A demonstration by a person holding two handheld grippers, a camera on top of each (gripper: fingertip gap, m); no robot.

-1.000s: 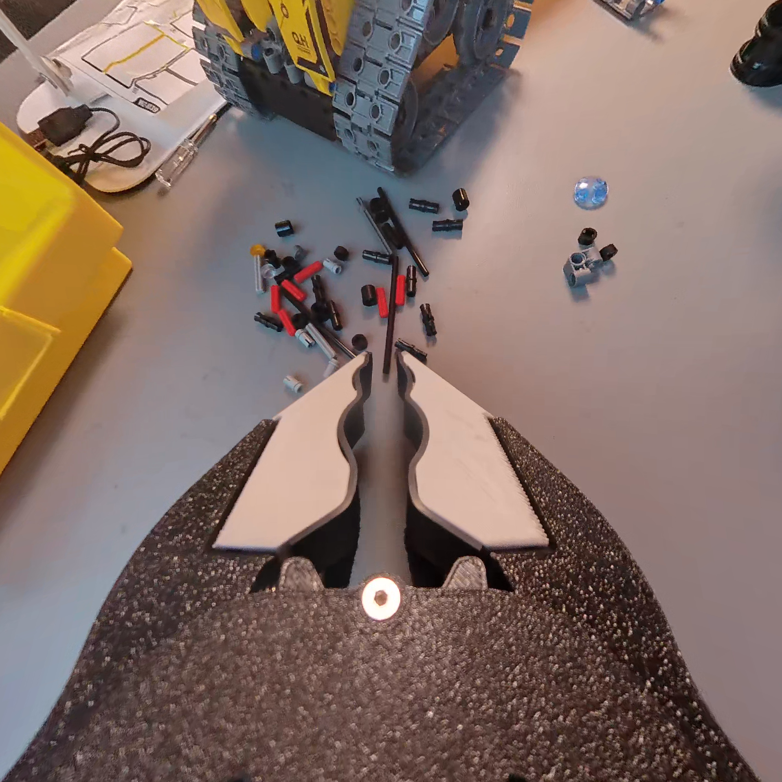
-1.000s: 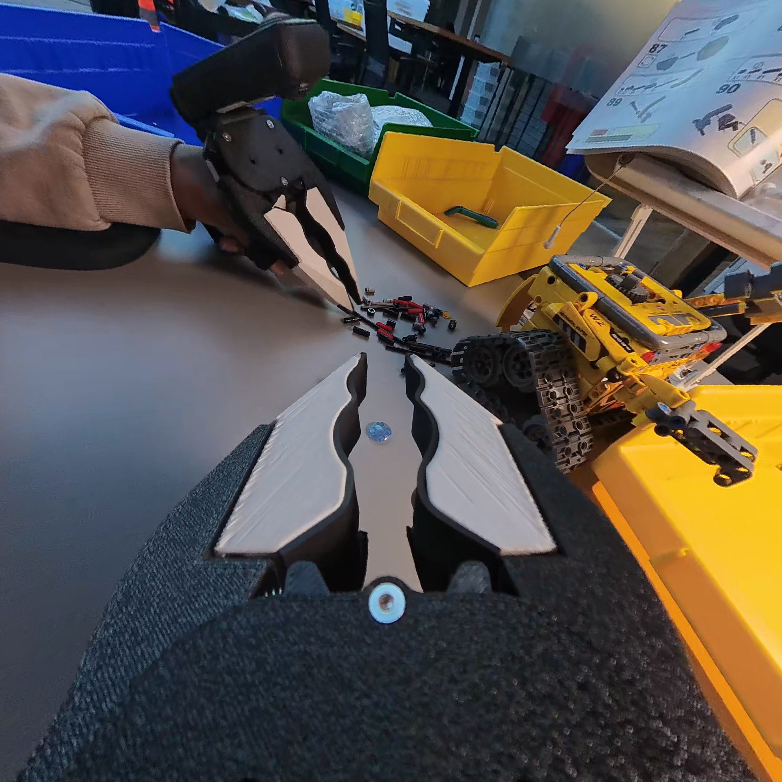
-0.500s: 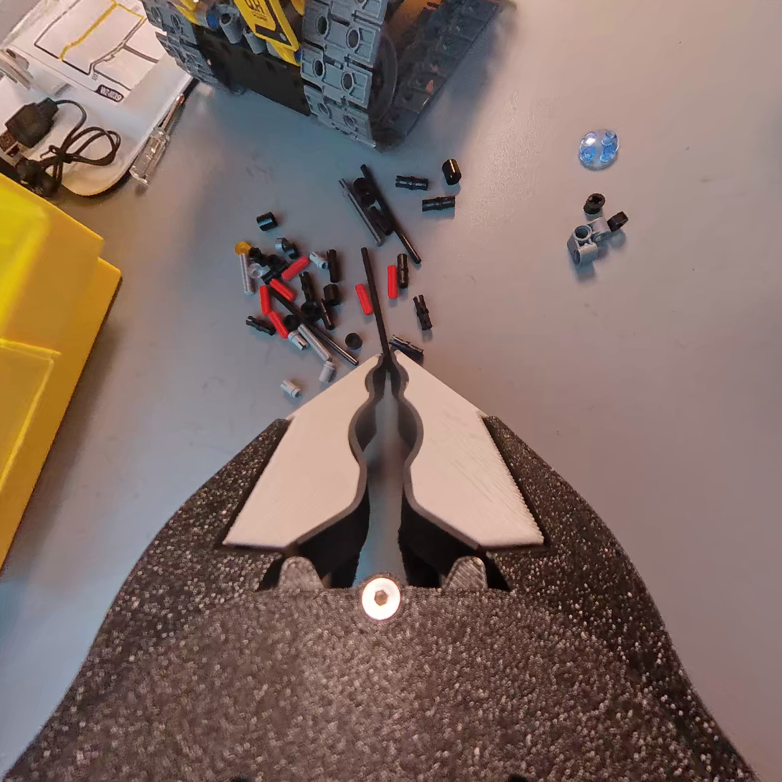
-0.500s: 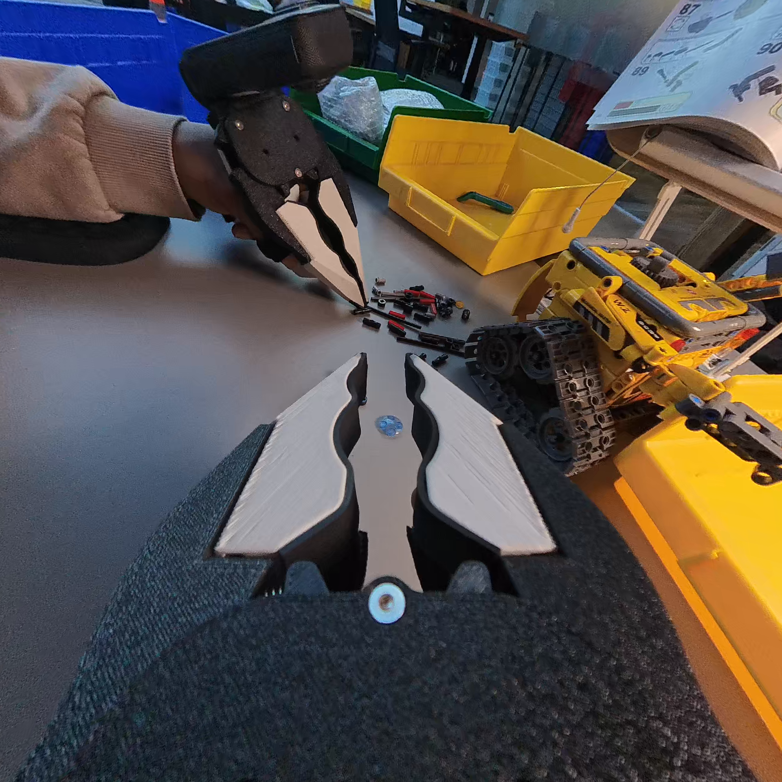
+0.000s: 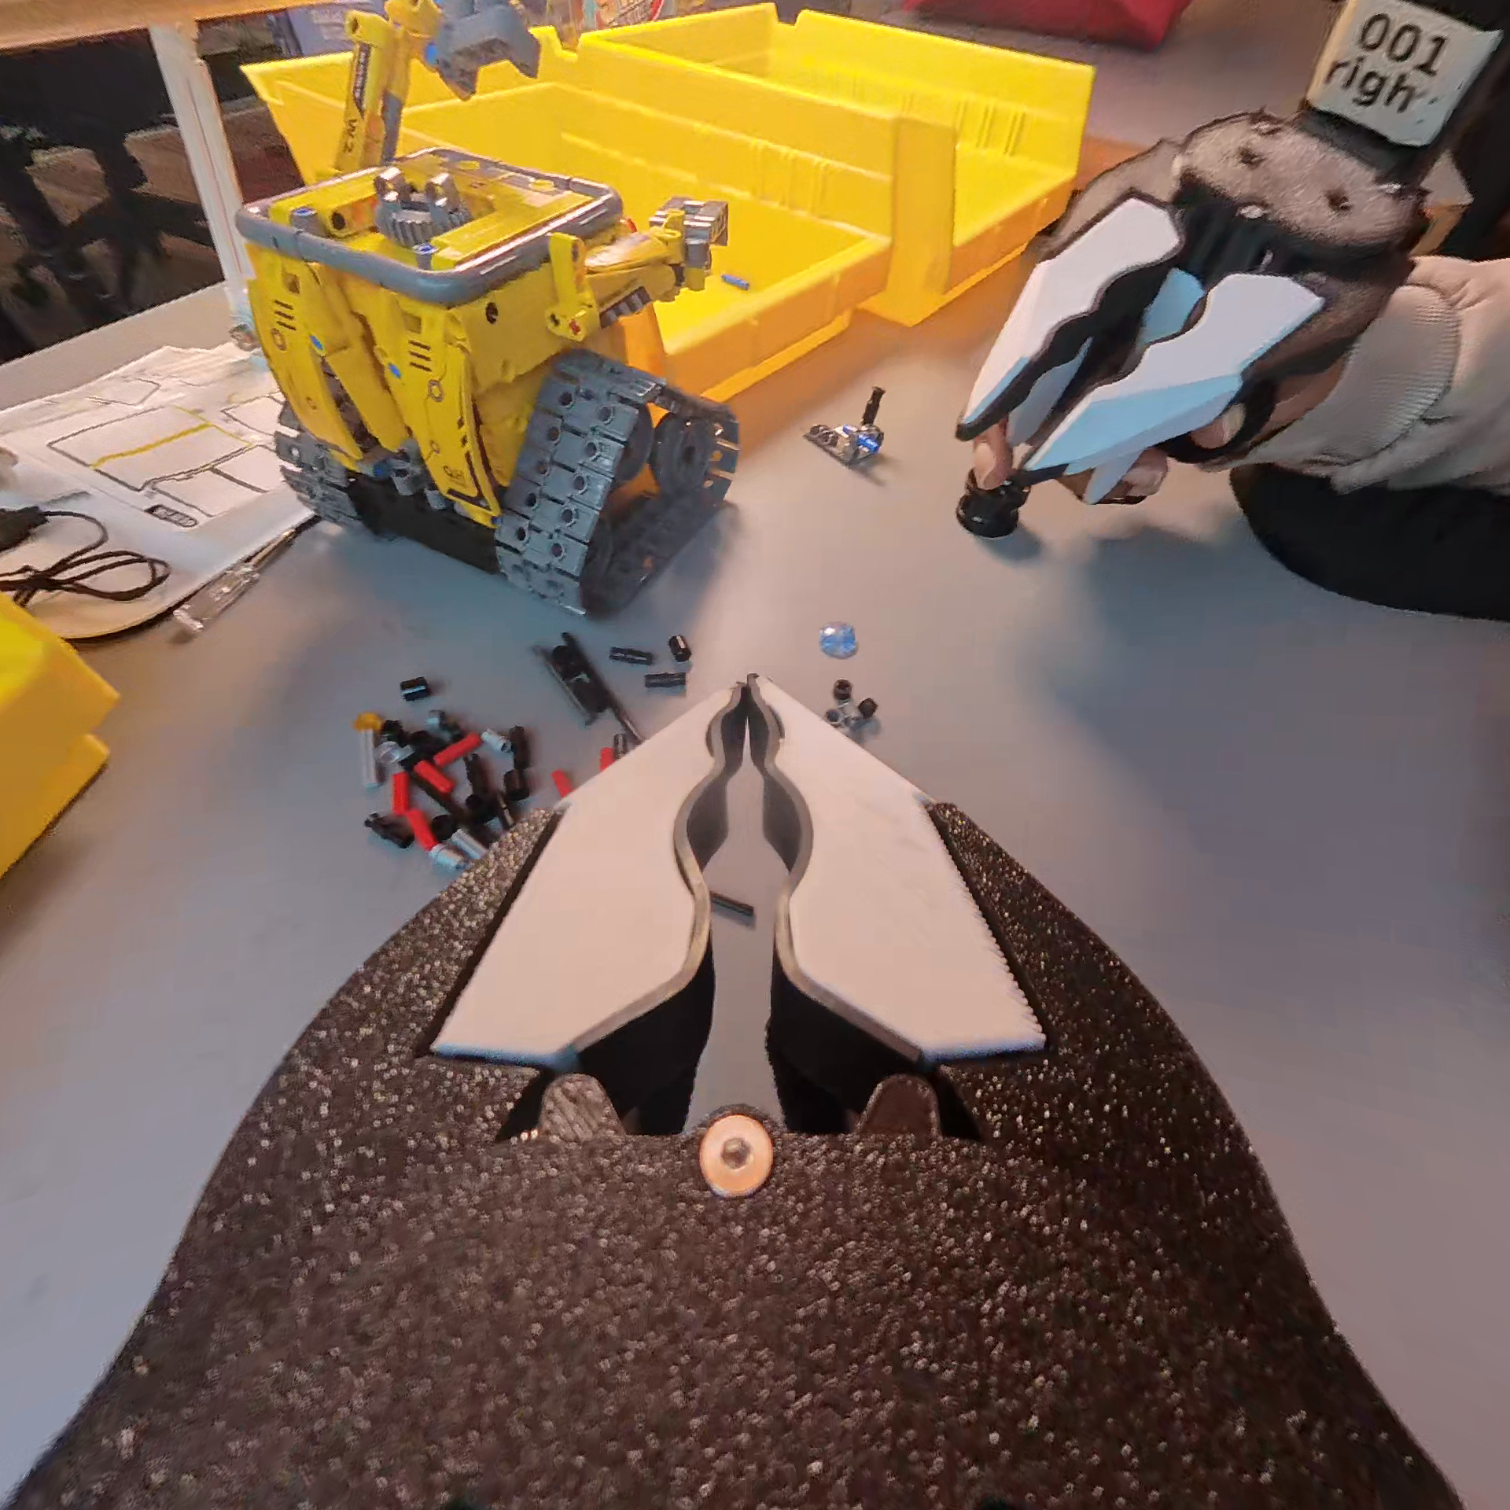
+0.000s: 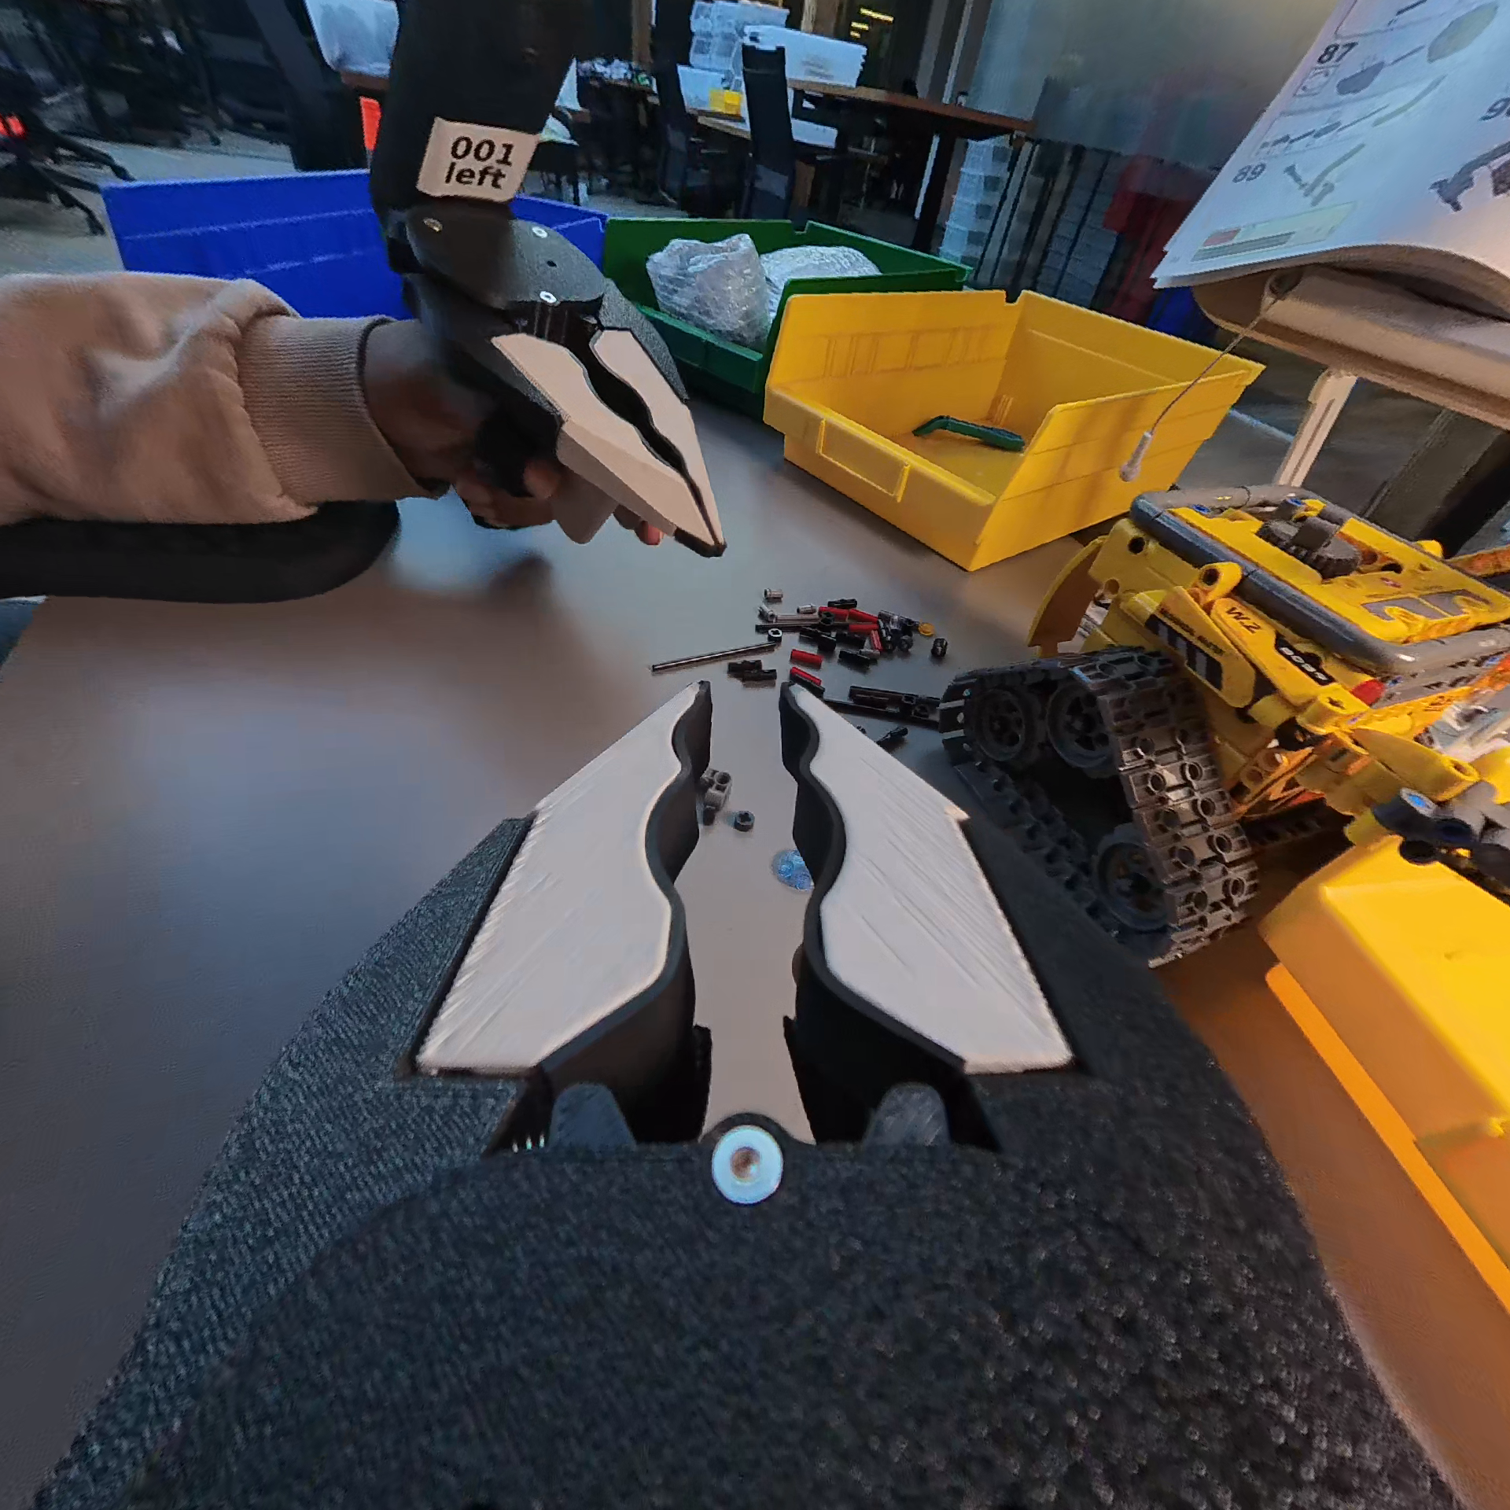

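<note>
The worktop (image 5: 1144, 817) lies bare on the side of the left tool (image 5: 750, 690) away from the scattered pins (image 5: 445, 784), a wide lane running toward the right tool (image 5: 1013, 457). On the other side the pins litter the surface, and behind them the yellow tracked model (image 5: 474, 368) blocks the way. Yellow bins (image 5: 817, 163) wall off the far edge. In the right wrist view, open worktop stretches broadly under the raised left tool, while the model and a yellow bin (image 6: 1389, 980) crowd the opposite side.
</note>
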